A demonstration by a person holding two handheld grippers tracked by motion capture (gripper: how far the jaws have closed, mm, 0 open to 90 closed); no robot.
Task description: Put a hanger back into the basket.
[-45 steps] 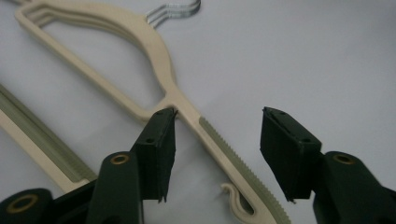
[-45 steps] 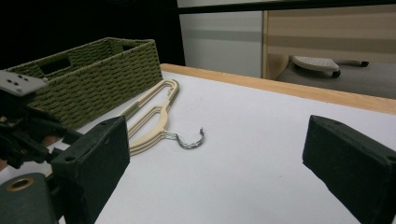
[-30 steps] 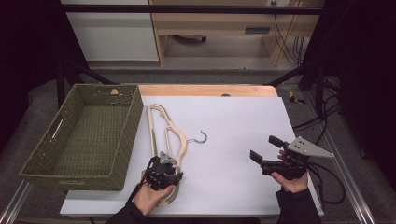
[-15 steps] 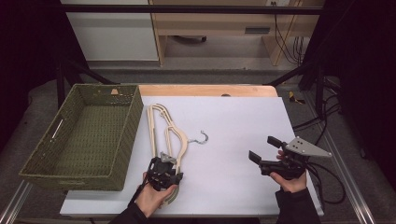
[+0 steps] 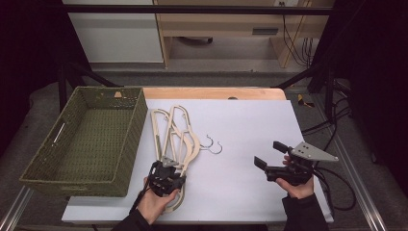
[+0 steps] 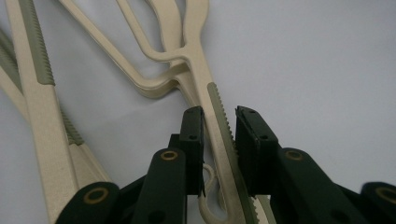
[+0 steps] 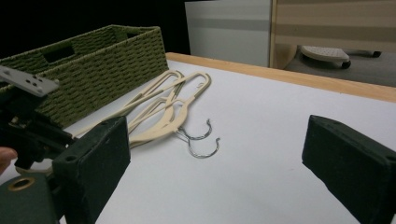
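Our left gripper [image 5: 165,177], at 7 o'clock on the white desk [image 5: 250,125], clenches the ribbed arm of one cream plastic hanger [image 6: 219,126]. The overlapping hangers may drag along and snag the green woven basket [image 5: 82,144]. Our right gripper [image 5: 270,155] waits released at 4 o'clock.

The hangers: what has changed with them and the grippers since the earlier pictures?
The left gripper, closed on one arm of the hangers, has swung their hooks rightward, away from the basket. The right gripper stayed open and in place.
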